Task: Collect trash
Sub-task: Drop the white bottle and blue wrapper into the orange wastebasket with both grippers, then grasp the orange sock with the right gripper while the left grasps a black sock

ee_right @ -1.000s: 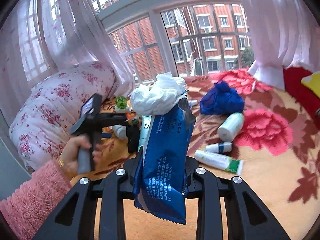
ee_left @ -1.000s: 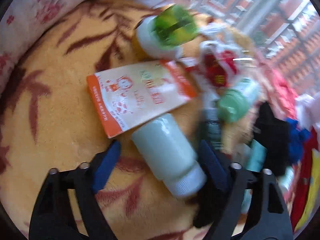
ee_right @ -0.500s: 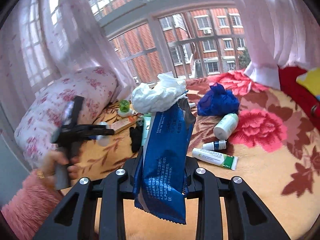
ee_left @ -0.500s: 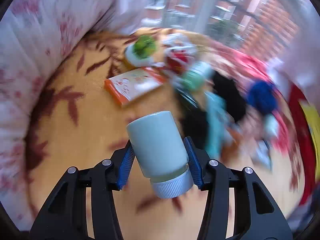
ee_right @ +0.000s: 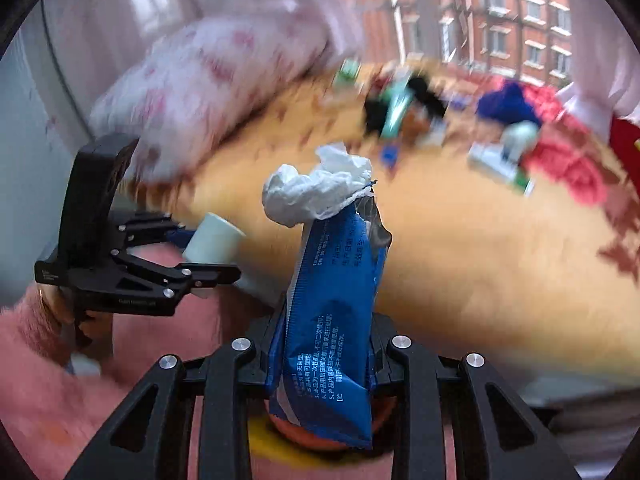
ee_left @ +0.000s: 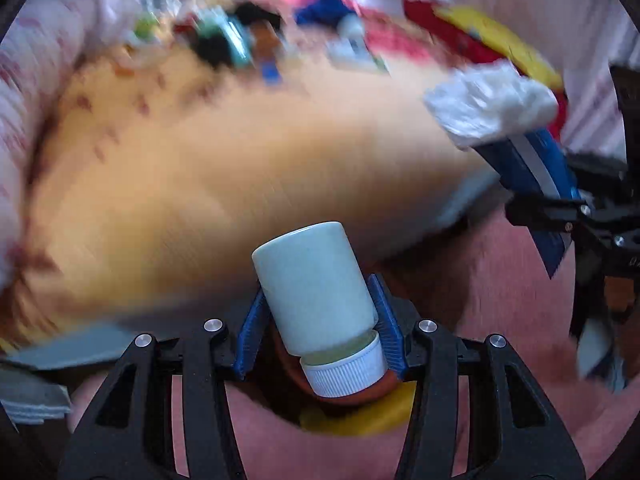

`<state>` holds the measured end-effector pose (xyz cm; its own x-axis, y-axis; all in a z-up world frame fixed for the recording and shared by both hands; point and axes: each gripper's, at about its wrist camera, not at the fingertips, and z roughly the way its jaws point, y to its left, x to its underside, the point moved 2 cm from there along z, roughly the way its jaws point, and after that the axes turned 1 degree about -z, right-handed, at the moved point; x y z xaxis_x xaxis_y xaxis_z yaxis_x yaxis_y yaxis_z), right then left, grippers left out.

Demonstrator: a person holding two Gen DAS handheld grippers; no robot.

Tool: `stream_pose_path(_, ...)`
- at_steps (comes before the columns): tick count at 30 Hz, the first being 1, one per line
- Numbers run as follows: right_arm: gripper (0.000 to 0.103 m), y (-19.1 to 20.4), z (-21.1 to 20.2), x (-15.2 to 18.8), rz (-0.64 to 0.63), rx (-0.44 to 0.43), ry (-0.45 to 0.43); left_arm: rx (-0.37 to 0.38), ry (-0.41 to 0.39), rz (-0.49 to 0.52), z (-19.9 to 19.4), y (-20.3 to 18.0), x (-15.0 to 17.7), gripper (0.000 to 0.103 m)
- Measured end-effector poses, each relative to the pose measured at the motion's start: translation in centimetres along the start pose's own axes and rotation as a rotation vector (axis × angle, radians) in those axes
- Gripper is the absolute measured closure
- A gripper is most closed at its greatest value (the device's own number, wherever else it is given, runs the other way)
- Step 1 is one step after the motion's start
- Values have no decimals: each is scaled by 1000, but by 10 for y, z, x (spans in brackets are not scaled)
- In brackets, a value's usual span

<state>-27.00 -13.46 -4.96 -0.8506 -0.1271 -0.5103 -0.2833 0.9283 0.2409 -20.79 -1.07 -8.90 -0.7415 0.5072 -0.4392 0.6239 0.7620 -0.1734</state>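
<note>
My left gripper [ee_left: 320, 324] is shut on a pale green bottle [ee_left: 316, 284] with a white ribbed cap, held in the air off the bed's edge. It also shows in the right wrist view [ee_right: 214, 240], at the left. My right gripper [ee_right: 324, 352] is shut on a blue wrapper [ee_right: 332, 312] with a crumpled white tissue [ee_right: 316, 196] on top. The wrapper and tissue show at the right of the left wrist view [ee_left: 492, 104]. Below both grippers lies something orange and yellow [ee_left: 360, 412], partly hidden.
The yellow blanket [ee_right: 460, 248] with red leaves spreads ahead, blurred. Several bottles, tubes and dark and blue cloth [ee_right: 404, 104] lie at its far side by the window. A floral pillow [ee_right: 208, 92] is at the left. Pink cloth [ee_left: 500, 320] lies beneath the grippers.
My left gripper closed on the bottle, lifted it off the blanket and carried it back toward the bed's edge. My right gripper, still holding the wrapper, swung down and back beside it.
</note>
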Motion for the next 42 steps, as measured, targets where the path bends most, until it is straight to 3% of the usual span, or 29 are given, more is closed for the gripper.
stream_pose_path(6, 72, -11, 89, 58, 126, -47, 337, 62, 341, 3, 104, -18, 53, 54)
stream_pose_path(10, 69, -28, 141, 76, 217, -36, 491, 66, 550, -84, 160, -12, 64, 53)
stream_pose_path(11, 57, -33, 153, 80, 242, -25, 527, 64, 601, -128, 173, -8, 66, 46)
stream_pose_path(12, 30, -39, 163, 84, 270, -23, 558, 63, 641, -157, 182, -5, 67, 39)
stream_pose_path(13, 26, -43, 167, 85, 291, -7, 564, 45, 662, -178, 188, -2, 71, 27)
stream_pose_path(14, 28, -47, 172, 86, 299, 18, 572, 12, 667, -192, 193, 3, 71, 24)
stream_pose_path(18, 28, -56, 174, 86, 321, 42, 569, -45, 675, -217, 203, 15, 69, 23)
stream_pose_path(21, 28, -58, 169, 91, 345, 48, 558, -46, 679, -213, 203, 16, 70, 23)
stream_pose_path(28, 28, -66, 153, 82, 375, 55, 509, -62, 631, -199, 194, 15, 64, 23)
stream_pose_path(32, 24, -55, 128, 72, 335, 77, 421, -79, 521, -157, 158, 14, 52, 23)
stream_pose_path(34, 18, -50, 102, 58, 288, 91, 330, -110, 422, -118, 126, 14, 41, 23)
stream_pose_path(37, 17, -44, 63, 31, 230, 110, 195, -145, 285, -86, 84, 15, 22, 23)
stream_pose_path(40, 11, -41, 25, -6, 171, 138, 33, -193, 95, -67, 34, 17, -7, 22)
stream_pose_path(42, 10, -45, 4, -33, 147, 172, -85, -266, -62, -63, 1, 24, -30, 16)
